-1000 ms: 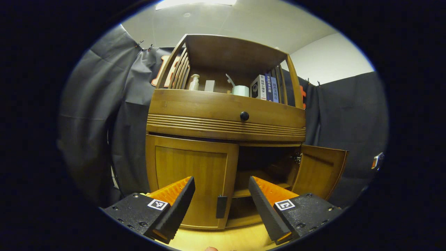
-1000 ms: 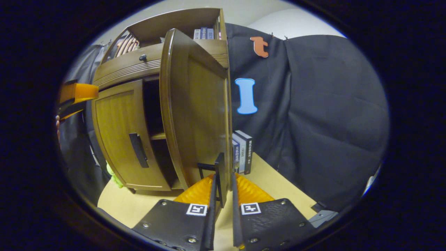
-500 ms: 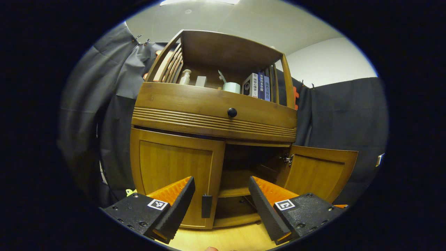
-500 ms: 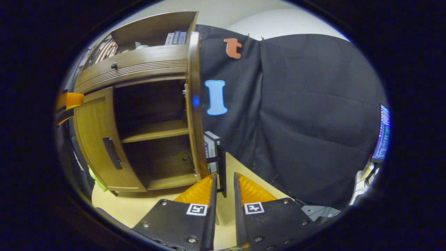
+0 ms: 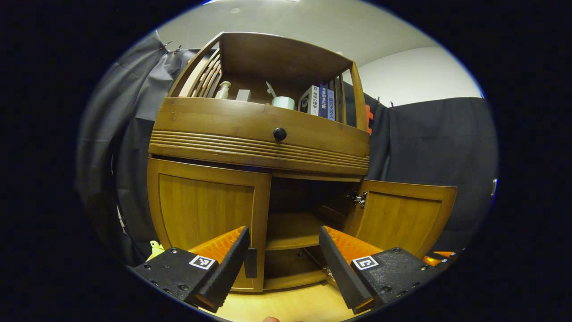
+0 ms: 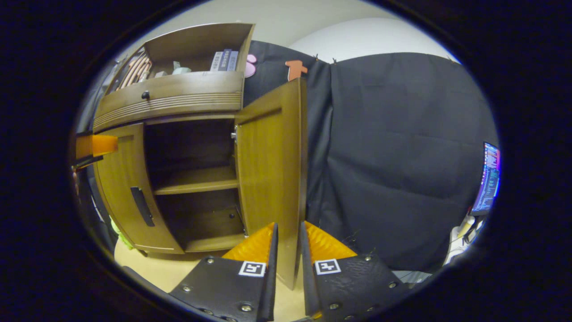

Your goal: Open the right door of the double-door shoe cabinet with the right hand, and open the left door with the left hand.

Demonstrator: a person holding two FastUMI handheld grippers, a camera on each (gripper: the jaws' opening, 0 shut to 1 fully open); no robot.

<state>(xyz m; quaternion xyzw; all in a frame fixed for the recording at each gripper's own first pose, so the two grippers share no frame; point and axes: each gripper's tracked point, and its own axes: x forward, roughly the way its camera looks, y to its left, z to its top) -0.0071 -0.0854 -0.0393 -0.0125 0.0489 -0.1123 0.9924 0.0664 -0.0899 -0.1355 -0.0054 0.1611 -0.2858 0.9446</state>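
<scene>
While the left gripper [image 5: 282, 250] hangs wide open and empty, its view has drifted so the closed brown wooden left door's black bar handle [image 5: 250, 263] sits beside one finger, unobstructed. Seen from the right gripper [image 6: 287, 250], nearly closed on the brown wooden right door's [image 6: 272, 165] edge, that door has swung fully open.

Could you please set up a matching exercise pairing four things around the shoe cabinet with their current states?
1. right door
2. left door
3. left gripper
4. right gripper

a. open, holding nothing
b. swung wide open
c. closed on the door's edge
d. closed

Pairs: 1-b, 2-d, 3-a, 4-c
</scene>
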